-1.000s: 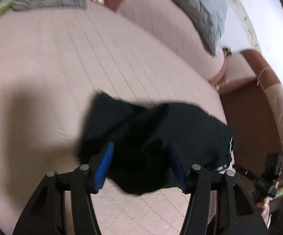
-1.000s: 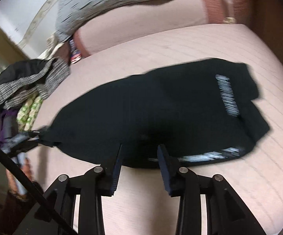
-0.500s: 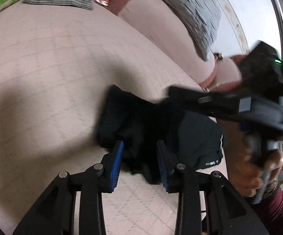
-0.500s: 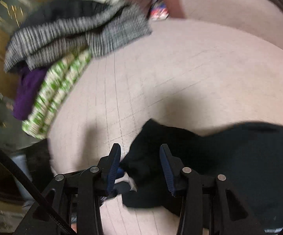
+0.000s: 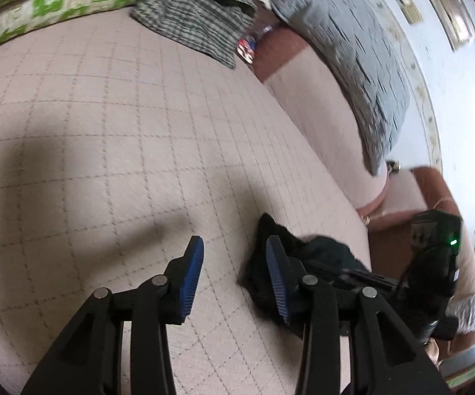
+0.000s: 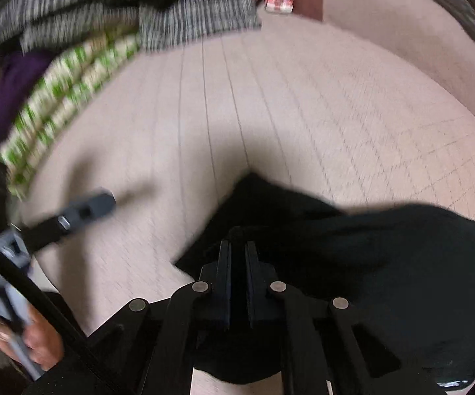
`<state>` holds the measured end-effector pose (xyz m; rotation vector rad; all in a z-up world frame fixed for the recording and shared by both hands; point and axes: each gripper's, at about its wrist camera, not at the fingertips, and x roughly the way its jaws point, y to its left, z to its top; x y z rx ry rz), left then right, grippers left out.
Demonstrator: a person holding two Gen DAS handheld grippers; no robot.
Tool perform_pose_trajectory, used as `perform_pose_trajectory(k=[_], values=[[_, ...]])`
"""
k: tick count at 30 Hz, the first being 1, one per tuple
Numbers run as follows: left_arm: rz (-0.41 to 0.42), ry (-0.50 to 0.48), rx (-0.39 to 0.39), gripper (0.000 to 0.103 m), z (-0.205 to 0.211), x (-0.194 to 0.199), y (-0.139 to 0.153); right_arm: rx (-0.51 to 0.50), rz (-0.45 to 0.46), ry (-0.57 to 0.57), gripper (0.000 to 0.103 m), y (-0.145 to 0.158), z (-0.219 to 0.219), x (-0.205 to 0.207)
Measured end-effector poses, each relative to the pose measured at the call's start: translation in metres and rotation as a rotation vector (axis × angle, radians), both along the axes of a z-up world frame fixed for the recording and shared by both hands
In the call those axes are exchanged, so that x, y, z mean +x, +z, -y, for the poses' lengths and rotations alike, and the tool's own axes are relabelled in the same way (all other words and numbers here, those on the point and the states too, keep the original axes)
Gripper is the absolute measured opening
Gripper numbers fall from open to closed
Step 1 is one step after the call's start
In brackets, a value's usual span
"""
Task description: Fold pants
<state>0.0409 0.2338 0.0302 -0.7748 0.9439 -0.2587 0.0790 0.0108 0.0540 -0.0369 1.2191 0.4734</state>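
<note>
The black pants (image 6: 385, 247) lie bunched on the pink quilted sofa seat (image 6: 270, 115). My right gripper (image 6: 237, 247) is shut on a fold of the pants at their left end. In the left wrist view the pants (image 5: 319, 253) show as a dark heap just right of my left gripper (image 5: 234, 247), which is open and empty above the seat; its right finger (image 5: 277, 273) is beside the cloth's edge. The right gripper's body (image 5: 435, 263) shows at the right of that view.
A pile of clothes lies at the seat's far end: a grey striped knit (image 5: 197, 16), a green-white cloth (image 5: 56, 0) and a purple cloth (image 6: 10, 89). A grey quilted blanket (image 5: 362, 65) drapes the backrest. The left gripper's tip (image 6: 86, 207) shows in the right wrist view.
My right gripper swung to the pants' left end and closed on the cloth. My left gripper let go of the pants, stayed open and moved off to their left.
</note>
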Motion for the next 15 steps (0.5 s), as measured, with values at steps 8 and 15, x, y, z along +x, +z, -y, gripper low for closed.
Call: perform_pose_trajectory(k=[8,15], values=[[-0.006,0.011,0.017,0.038,-0.006,0.004,-0.006,0.149,-0.146,-0.157,0.016,-0.028,-0.020,0.062],[-0.006,-0.024,0.059,0.040,0.007,0.008,-0.007,0.306,0.008,-0.276,0.056,0.035,0.052,0.028]])
